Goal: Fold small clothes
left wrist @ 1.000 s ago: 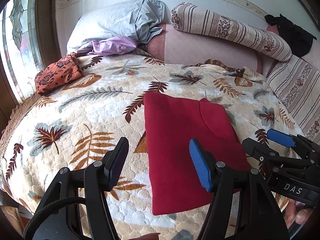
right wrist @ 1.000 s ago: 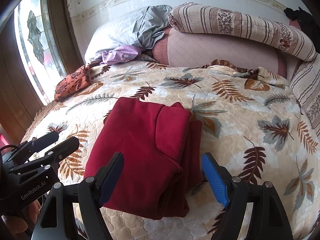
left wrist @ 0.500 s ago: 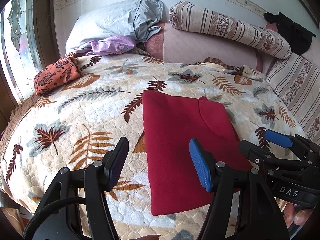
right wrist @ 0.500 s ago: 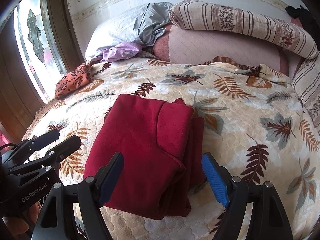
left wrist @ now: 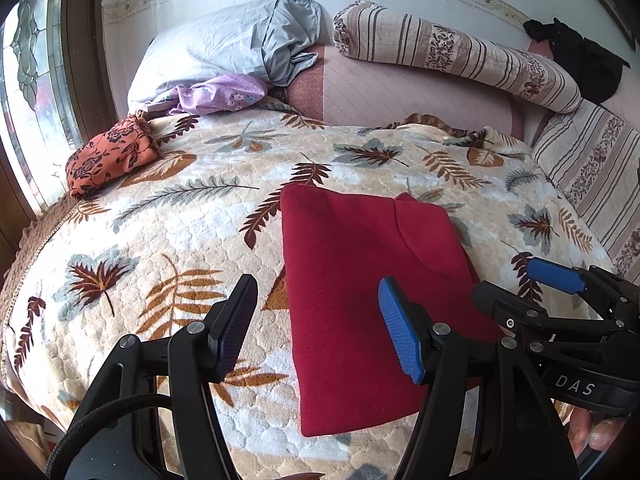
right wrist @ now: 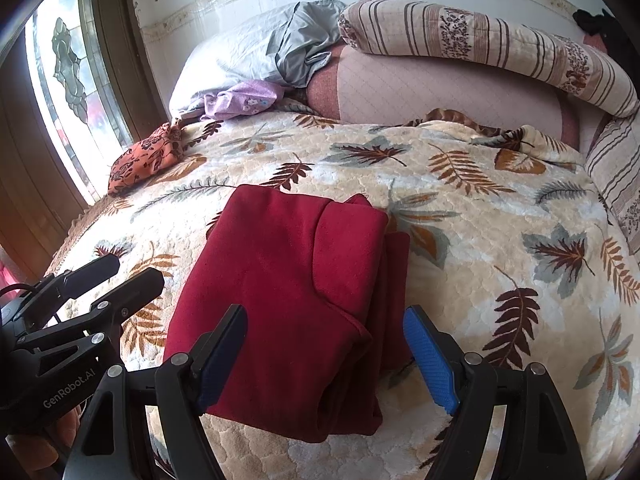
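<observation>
A dark red garment (left wrist: 360, 288) lies folded flat on the leaf-print blanket (left wrist: 160, 232); it also shows in the right wrist view (right wrist: 288, 288), with a sleeve flap folded over its right side. My left gripper (left wrist: 320, 328) is open and empty, hovering above the garment's near left edge. My right gripper (right wrist: 324, 356) is open and empty above the garment's near right part. The right gripper shows at the right in the left wrist view (left wrist: 532, 288); the left gripper shows at the left in the right wrist view (right wrist: 120, 272).
A folded orange floral garment (left wrist: 108, 160) lies at the bed's far left by the window (left wrist: 24, 80). A grey pillow (left wrist: 224, 52), purple cloth (left wrist: 220, 96), striped bolster (left wrist: 452, 52) and black cloth (left wrist: 576, 60) line the far side.
Both grippers have pulled back slightly from the red garment, which lies unmoved. Both stay open.
</observation>
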### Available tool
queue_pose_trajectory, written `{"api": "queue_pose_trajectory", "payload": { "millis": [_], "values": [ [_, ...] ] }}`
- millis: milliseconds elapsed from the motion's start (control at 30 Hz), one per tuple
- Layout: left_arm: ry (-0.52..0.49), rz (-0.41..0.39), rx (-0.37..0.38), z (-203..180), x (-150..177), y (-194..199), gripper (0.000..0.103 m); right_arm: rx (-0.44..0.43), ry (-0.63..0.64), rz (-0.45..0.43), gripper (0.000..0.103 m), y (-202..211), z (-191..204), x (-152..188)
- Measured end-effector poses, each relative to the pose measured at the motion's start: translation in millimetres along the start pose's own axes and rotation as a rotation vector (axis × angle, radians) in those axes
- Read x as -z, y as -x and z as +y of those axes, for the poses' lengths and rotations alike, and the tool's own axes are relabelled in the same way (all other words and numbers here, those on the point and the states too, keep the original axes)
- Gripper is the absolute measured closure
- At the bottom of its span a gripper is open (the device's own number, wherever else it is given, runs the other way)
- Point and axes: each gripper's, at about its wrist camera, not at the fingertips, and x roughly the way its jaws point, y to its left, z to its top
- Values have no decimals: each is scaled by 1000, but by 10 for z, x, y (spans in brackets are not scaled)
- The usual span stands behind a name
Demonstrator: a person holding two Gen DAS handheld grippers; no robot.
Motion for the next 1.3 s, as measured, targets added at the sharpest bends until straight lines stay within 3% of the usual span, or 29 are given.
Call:
{"api": "queue_pose_trajectory", "payload": {
  "millis": [1100, 1300],
  "values": [
    [4, 24, 9, 78, 36, -135, 40, -15, 8, 34, 25, -155, 70, -8],
    [37, 31, 10, 319, -31, -231, 40, -6, 14, 35, 25, -212, -18, -38]
  ]
}}
